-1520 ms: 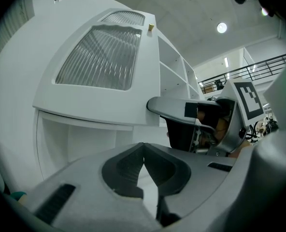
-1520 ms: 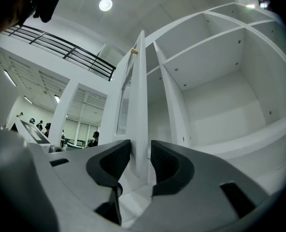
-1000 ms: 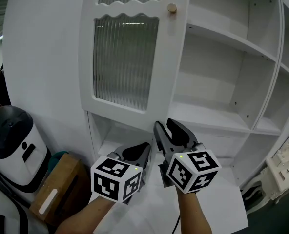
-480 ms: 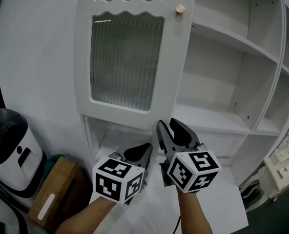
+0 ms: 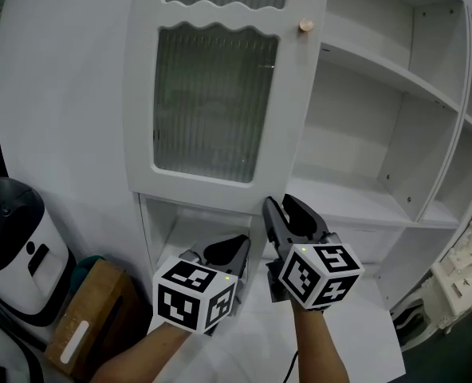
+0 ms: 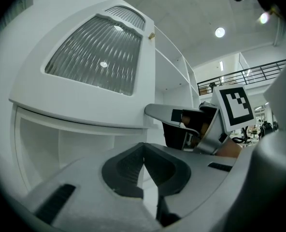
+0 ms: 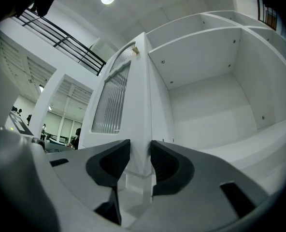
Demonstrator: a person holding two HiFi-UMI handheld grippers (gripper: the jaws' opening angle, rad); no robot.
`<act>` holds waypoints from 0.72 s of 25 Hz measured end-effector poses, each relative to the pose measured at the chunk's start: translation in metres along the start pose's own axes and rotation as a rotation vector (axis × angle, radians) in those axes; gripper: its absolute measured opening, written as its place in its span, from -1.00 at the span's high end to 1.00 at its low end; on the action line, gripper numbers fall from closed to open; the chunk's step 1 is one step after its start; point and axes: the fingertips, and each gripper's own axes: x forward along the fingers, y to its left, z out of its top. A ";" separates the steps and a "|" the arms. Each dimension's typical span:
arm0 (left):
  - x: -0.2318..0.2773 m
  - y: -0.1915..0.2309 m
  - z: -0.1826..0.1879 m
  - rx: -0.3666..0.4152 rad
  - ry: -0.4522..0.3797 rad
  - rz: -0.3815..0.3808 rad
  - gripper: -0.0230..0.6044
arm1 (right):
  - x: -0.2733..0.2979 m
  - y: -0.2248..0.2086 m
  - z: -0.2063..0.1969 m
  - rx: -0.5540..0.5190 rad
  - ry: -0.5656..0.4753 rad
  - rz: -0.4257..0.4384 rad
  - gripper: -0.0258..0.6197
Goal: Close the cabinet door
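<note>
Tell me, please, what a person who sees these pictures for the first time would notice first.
First comes the tall white door with ribbed glass, standing open at the upper left, next to bare white shelves on the right. Low in the middle, the right hand-held gripper, with its black-and-white cube, has its jaws closed on the door's lower corner. The left hand-held gripper is beside it, shut and empty.

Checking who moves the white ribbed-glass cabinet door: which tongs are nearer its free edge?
Right. The right tongs straddle the lower free edge of the white ribbed-glass cabinet door; the left tongs sit shut beneath it, further left.
</note>
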 end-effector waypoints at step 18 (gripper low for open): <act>-0.024 0.006 0.000 -0.017 -0.007 0.075 0.89 | -0.002 -0.001 -0.002 -0.028 0.045 -0.037 0.48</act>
